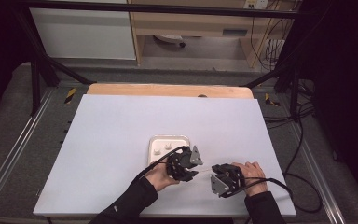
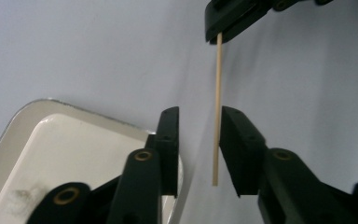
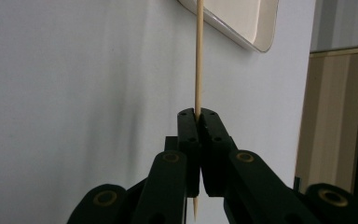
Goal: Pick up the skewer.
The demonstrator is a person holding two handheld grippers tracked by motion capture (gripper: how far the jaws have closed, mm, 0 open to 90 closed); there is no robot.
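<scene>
Thin wooden skewer [image 2: 217,107] clamped only in right gripper [image 3: 198,113], left gripper [image 2: 199,140] parted loosely around it; any twist could snap it.

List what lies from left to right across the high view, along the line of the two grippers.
Left hand → left gripper → wooden stick → right gripper → right hand.

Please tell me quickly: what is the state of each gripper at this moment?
Left gripper: open, the wooden skewer between its jaws but not pressed.
Right gripper: closed, holding the wooden skewer.
</scene>
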